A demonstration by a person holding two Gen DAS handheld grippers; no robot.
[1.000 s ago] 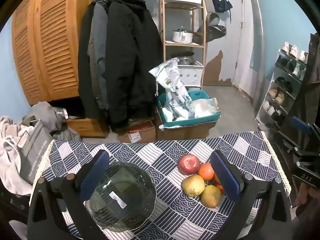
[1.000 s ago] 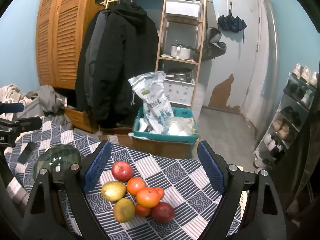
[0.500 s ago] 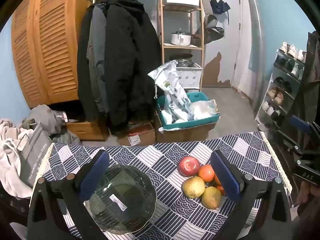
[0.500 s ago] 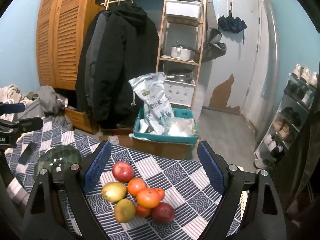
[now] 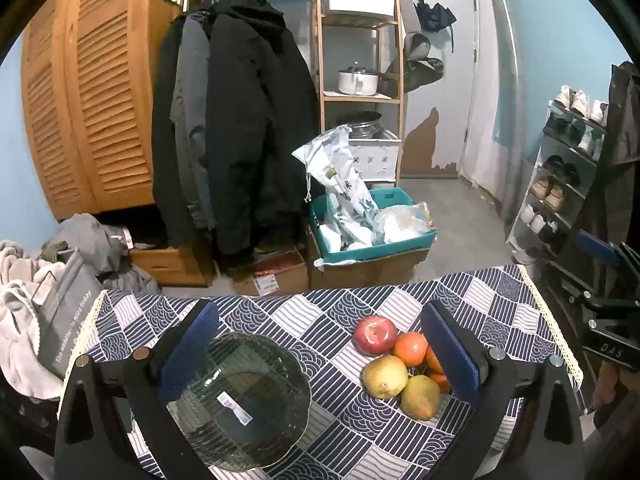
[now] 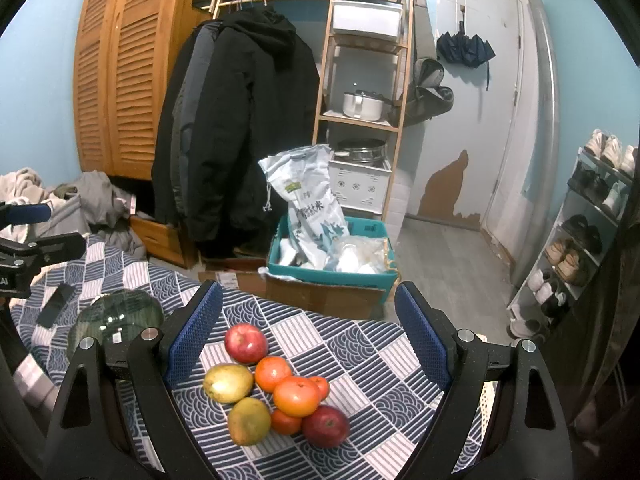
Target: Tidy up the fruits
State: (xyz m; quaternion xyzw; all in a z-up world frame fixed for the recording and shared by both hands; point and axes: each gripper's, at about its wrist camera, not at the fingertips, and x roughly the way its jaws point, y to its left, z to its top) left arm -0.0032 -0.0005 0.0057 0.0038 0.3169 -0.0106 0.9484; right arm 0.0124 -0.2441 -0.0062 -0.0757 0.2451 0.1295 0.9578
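I held my left hand-held gripper [image 5: 318,354] and right hand-held gripper [image 6: 306,330] wide and empty above the surface [image 6: 360,344], where all the fruits [image 6: 276,388] lay heaped near its right edge, none yet in the glass plate [image 5: 244,398].

Two red apples [image 6: 245,343], four oranges [image 6: 296,396], two yellow-green pears [image 6: 228,383], one glass plate [image 5: 240,400], one phone [image 6: 56,310]

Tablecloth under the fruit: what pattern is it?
Navy-and-white patchwork tablecloth of stripes and wave scales; clearest in the right wrist view.
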